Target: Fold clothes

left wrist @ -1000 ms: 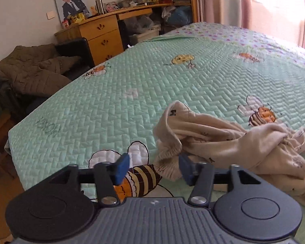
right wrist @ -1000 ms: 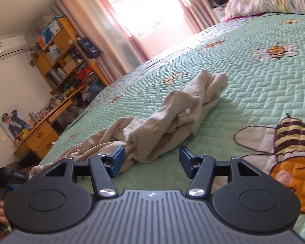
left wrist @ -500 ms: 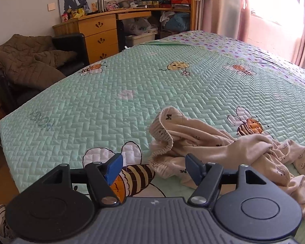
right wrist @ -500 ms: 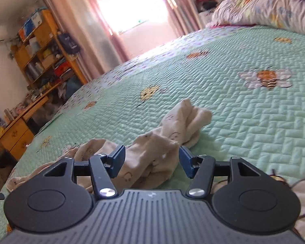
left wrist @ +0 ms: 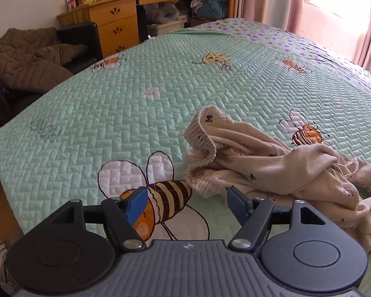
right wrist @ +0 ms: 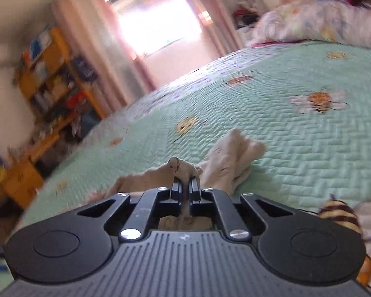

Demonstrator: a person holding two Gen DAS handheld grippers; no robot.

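Beige trousers (left wrist: 259, 163), one crumpled pair of soft knit with a ribbed elastic waistband, lie on the quilted mint bedspread (left wrist: 136, 104). Two grippers: the left gripper (left wrist: 185, 201) spread wide just short of the waistband, the right gripper (right wrist: 185, 190) pinching a fold of the cloth.

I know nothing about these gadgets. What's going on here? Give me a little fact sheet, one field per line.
Place: bed with a green bee-print quilt
Garment: crumpled beige garment, not folded yet
Left tongs: open, empty, close to the garment's elastic waistband
Right tongs: shut, pinching a fold of the garment
Nearby: wooden desk, brown quilted jacket on a dark chair
Image quality: right view blurred
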